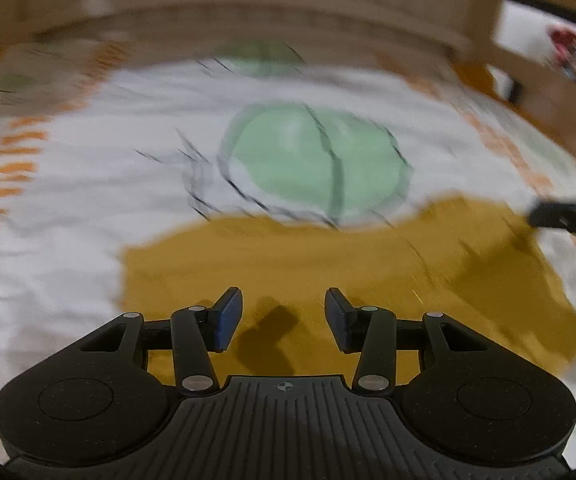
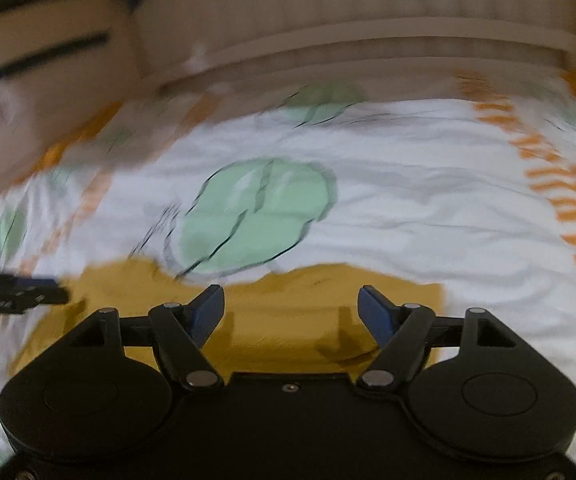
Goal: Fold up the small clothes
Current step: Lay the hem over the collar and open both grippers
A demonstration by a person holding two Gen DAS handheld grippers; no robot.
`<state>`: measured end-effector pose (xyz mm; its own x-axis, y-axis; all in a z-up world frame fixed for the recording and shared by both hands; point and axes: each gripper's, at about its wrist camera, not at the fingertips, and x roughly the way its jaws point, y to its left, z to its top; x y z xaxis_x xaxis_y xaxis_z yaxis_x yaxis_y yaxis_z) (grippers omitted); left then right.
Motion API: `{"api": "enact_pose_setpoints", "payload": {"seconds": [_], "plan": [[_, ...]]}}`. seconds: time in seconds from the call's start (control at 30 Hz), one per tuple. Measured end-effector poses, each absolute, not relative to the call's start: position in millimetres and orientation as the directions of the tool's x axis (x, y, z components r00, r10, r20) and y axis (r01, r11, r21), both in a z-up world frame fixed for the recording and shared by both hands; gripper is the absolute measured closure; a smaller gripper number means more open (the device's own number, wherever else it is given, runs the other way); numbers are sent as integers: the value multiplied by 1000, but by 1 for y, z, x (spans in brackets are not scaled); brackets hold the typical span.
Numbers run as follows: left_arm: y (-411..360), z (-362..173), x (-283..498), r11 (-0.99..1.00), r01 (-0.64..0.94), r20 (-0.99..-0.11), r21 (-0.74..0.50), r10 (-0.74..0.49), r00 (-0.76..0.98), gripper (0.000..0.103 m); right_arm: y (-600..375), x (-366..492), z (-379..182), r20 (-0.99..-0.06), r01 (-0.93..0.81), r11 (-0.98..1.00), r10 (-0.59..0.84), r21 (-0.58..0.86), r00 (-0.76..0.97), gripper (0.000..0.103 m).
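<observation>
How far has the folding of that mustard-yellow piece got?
Done: the mustard cloth lies flat on the white printed bedcover, looking like a compact, already folded shape, though blur hides the layers. In hand: nothing; the left gripper and right gripper both hang open above it, empty. Left: perhaps another fold or putting it aside; no other clothes are in view.

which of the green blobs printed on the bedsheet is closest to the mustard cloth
The big green blob mid-sheet: its lower edge nearly meets the mustard cloth. The smaller green blob lies far back by the headboard.
</observation>
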<state>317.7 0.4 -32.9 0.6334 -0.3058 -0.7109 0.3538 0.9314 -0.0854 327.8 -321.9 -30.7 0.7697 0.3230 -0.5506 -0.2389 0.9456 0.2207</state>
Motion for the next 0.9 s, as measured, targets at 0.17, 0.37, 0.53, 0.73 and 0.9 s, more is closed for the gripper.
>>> {"api": "enact_pose_setpoints", "payload": {"seconds": [0.17,0.37,0.53,0.73,0.9], "plan": [[-10,-57,320,897,419,-790,-139,-356,500,59,-293,324,-40,-624,-394,902,412,177,664,27],[-1,-63,341,931,328,-749,-161,-331,573,59,-280,325,-54,-676,-432,886,421,166,604,27],[32,-62,351,977,105,-699,-186,-206,685,59,-274,324,-61,-687,-440,883,423,165,591,27],[58,-41,354,963,-34,-664,-268,-159,731,57,-259,321,-67,-689,-485,863,439,143,577,26],[59,-34,354,951,-61,-683,-304,-173,709,56,-236,326,-75,-697,-495,862,420,106,581,21]]}}
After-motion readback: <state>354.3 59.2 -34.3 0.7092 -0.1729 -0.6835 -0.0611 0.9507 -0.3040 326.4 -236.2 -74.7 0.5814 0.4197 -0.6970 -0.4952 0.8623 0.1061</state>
